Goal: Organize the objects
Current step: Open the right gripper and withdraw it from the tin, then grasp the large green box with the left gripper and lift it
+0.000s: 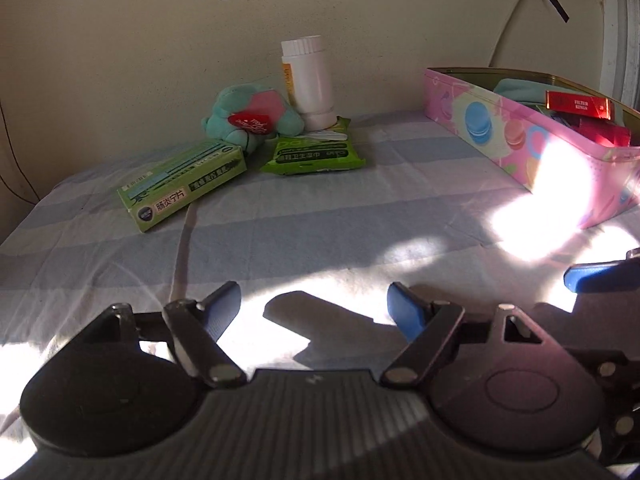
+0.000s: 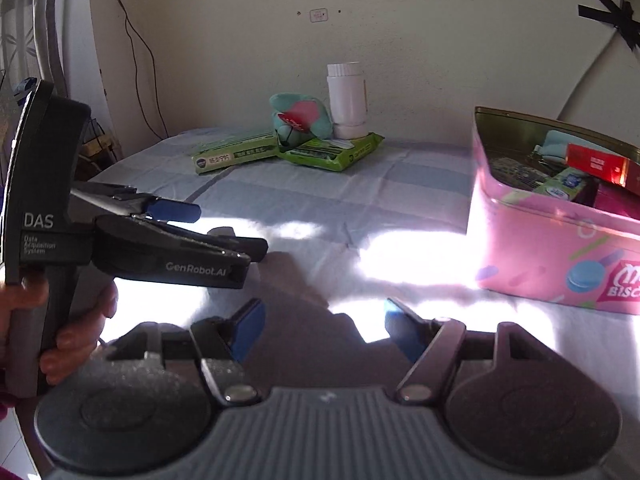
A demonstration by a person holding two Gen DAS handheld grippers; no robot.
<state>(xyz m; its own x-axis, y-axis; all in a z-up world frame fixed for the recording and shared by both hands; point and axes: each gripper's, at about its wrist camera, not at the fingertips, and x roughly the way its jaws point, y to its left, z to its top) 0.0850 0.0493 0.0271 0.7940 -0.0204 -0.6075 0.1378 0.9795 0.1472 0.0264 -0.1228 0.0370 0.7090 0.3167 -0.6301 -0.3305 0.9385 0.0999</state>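
Clutter by the far wall, pink tin (image 1: 520,136) off to the right, both grippers empty.

I have the left gripper (image 1: 316,308) and right gripper (image 2: 324,328) hovering over the striped sheet (image 1: 320,208) with jaws apart and nothing between them. I judge the green carton (image 1: 184,188) light and stiff, best pinched across its narrow sides. The plush toy (image 1: 248,116) is soft and will squash anywhere. The white bottle (image 1: 308,80) stands on the green wipes pack (image 1: 316,152); smooth and tippy, so I'd take its body low. The pack looks floppy and slick; I'd grab an edge.
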